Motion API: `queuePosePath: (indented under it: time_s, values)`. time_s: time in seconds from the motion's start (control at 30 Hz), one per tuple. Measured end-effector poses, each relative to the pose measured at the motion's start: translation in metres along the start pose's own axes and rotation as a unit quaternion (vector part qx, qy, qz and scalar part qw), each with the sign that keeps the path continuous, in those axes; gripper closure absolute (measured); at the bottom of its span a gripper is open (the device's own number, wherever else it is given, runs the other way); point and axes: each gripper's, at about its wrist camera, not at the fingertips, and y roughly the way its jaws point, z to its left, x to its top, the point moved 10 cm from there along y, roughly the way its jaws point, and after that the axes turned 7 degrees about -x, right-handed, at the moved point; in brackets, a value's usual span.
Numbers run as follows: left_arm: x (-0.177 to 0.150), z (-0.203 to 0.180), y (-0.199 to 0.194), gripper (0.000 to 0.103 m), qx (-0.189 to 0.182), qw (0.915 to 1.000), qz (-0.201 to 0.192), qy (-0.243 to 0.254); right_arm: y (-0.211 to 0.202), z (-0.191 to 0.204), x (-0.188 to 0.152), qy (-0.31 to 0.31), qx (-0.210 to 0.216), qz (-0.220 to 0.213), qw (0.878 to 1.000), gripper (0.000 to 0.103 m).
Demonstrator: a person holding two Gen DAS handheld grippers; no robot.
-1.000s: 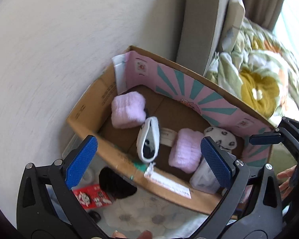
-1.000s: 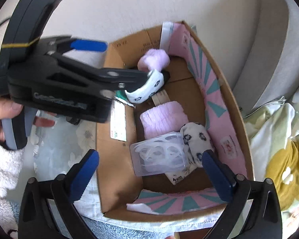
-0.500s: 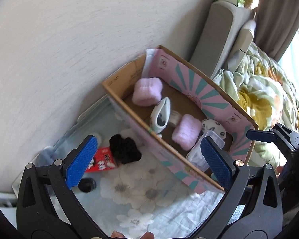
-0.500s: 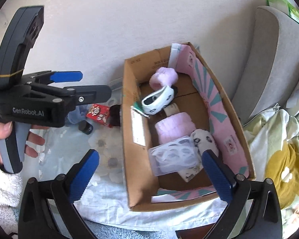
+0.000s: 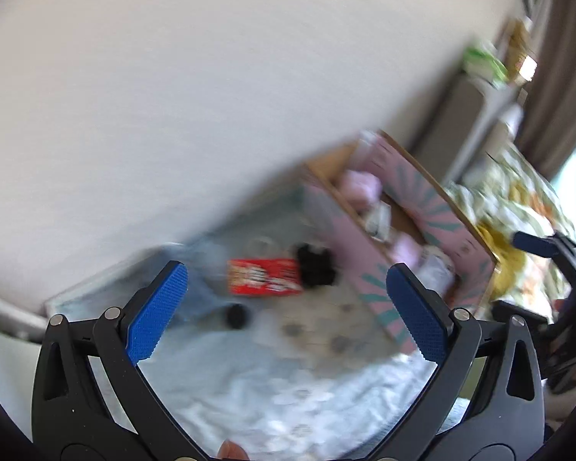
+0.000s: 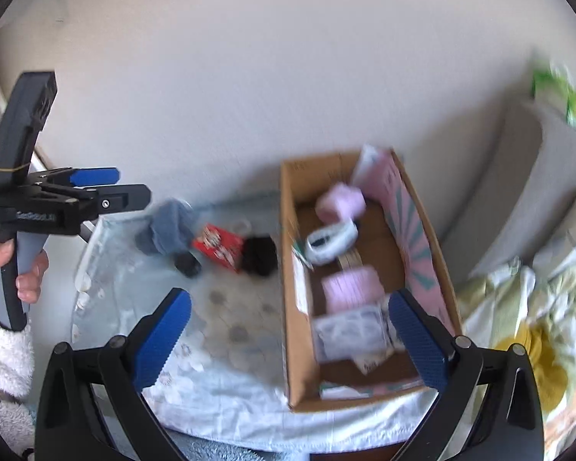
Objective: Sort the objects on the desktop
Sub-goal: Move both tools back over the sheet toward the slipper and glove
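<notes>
From the left wrist, much is blurred. The left claw [image 5: 288,309] is spread wide with nothing between its blue pads [image 5: 155,317]. Ahead of it, between the two fingers, a red packet [image 5: 265,277] lies flat on the pale flowered cloth of the table [image 5: 288,384]. A black bundle [image 5: 316,265] touches the packet's right end, and a small black round thing [image 5: 236,315] sits just nearer the claw, left of centre. Beyond the right finger stands the cardboard box [image 5: 368,280] with pink and teal sides; pink soft things show inside it, too smeared to name. At the far right edge the right claw [image 5: 537,244] shows — only its blue tip is clear there.

From the right wrist, the right claw [image 6: 288,340] is likewise open and empty. Ahead of its right finger is the box [image 6: 288,269], holding two pink rolls [image 6: 341,201], a white band with dark marks [image 6: 332,240] between them, and a clear plastic case [image 6: 351,332] nearest the claw. Ahead and left of centre, on the cloth beside the box, lie the black bundle [image 6: 261,255], the red packet [image 6: 219,247], the small black thing [image 6: 188,263] and a grey-blue cloth [image 6: 167,232]. Far left, a hand [image 6: 15,269] holds the left claw [image 6: 115,188] — apart from everything on the table.
</notes>
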Motion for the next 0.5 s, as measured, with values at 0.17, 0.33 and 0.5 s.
queuePosePath:
  time_s: [0.17,0.33,0.5]
  values:
    - [-0.009,0.060,-0.041,0.000,0.070,0.9964,-0.036,-0.032,-0.011,0.035,0.022,-0.001,-0.004,-0.034,0.999,0.000]
    - [-0.041,0.105,-0.054,0.000,0.082,0.9906,-0.043,-0.101,0.008,0.079,0.028,-0.003,0.018,-0.039,0.999,0.000]
    - [-0.078,0.126,-0.029,0.000,0.090,0.9834,-0.032,-0.154,0.035,0.097,0.016,0.059,0.006,-0.038,0.998,0.000]
